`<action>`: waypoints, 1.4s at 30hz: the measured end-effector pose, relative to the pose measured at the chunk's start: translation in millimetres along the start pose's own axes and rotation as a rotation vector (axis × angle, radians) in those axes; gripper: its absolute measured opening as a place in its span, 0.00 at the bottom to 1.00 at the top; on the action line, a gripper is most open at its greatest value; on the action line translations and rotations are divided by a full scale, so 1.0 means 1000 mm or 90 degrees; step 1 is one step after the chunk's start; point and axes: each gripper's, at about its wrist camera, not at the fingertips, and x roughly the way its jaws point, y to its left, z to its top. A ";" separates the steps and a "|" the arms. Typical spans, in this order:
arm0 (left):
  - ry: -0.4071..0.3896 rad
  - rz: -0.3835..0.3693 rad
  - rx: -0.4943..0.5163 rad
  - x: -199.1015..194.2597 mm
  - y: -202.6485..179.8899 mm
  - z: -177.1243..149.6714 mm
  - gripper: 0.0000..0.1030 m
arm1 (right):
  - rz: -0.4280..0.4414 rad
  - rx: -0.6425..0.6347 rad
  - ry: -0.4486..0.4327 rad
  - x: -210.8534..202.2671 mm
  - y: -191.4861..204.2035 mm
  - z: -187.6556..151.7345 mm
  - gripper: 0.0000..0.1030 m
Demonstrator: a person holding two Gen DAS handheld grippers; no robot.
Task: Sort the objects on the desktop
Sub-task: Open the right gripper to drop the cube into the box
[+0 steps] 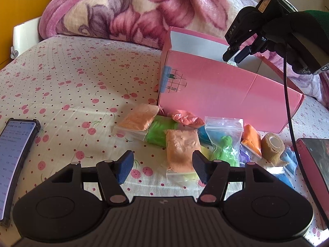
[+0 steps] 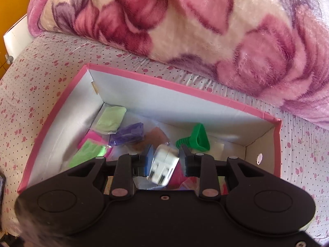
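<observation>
My right gripper hangs over the open pink box, and the white plug sits between its pads, tilted, prongs toward me. There's a sliver of gap on each side, so I can't tell whether it's pinched or loose. Below it in the box: a green funnel on the right, a purple bag and pale green bags on the left.

My left gripper is spread wide with nothing in it, low over the cherry-print sheet. Just ahead lies the pile of clay bags: an orange bag nearest, a green bag beside it, and a tan tape roll further right, all in front of the box wall. A phone lies at far left. The flowered blanket is heaped behind the box.
</observation>
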 end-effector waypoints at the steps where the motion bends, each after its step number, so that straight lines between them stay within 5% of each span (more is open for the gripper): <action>1: 0.002 0.000 -0.001 0.001 0.000 0.000 0.60 | 0.000 -0.002 0.000 0.000 0.001 0.001 0.27; 8: 0.004 -0.006 -0.007 0.001 0.002 0.000 0.60 | 0.000 -0.009 -0.007 -0.008 0.004 -0.006 0.32; 10: 0.004 -0.012 -0.010 0.001 0.002 0.001 0.60 | 0.004 0.000 -0.023 -0.015 0.003 -0.012 0.50; 12: 0.005 -0.022 -0.016 0.000 0.003 0.001 0.60 | 0.012 0.016 -0.044 -0.024 0.001 -0.019 0.55; 20: 0.013 -0.084 -0.035 0.000 0.003 -0.001 0.60 | 0.047 0.062 -0.139 -0.079 -0.001 -0.060 0.56; 29: -0.020 -0.115 -0.069 -0.003 0.007 0.001 0.60 | 0.082 0.189 -0.196 -0.131 -0.026 -0.139 0.71; 42: -0.021 -0.169 -0.060 -0.003 -0.011 -0.003 0.68 | 0.042 0.327 -0.169 -0.191 -0.083 -0.274 0.83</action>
